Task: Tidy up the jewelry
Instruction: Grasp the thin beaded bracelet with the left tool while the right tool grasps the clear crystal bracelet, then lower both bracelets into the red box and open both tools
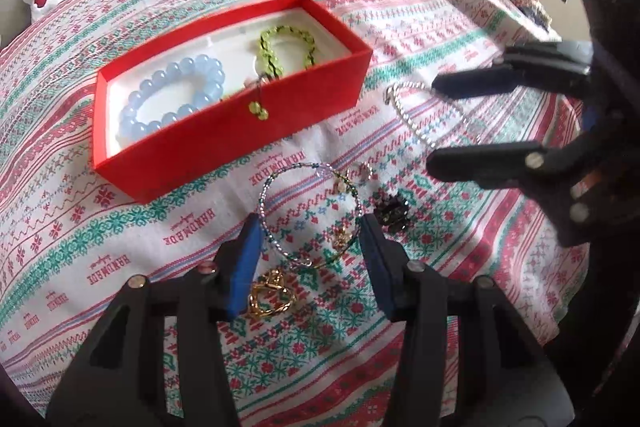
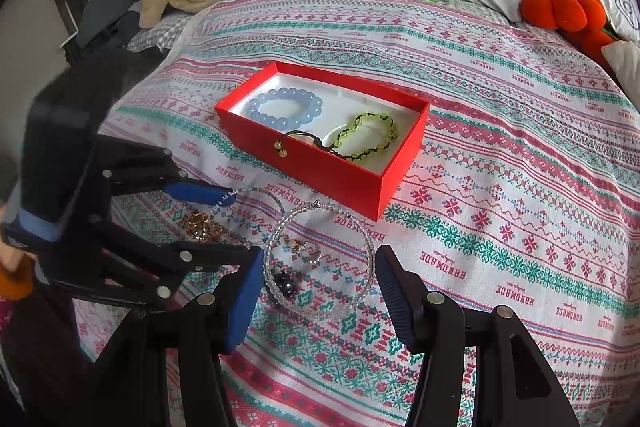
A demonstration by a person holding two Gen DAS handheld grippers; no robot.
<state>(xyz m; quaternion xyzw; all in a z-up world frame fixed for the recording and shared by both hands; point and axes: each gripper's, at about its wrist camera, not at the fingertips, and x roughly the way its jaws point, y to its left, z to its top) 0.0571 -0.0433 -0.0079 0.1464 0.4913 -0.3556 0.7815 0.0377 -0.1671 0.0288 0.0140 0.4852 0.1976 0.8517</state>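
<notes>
over patterned bedspread (image 2: 500,155) – both hand-held grippers angled down, jaws parted.

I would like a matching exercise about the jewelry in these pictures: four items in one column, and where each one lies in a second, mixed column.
Items
1. blue bead bracelet
2. green braided bracelet
3. gold chain piece
4. clear bead bracelet

Places
A. on the cloth, by the left gripper
B. in the red box, tassel hanging over its wall
C. on the cloth, between the right gripper fingers
D. wholly inside the box

Pairs: 1-D, 2-B, 3-A, 4-C
</notes>
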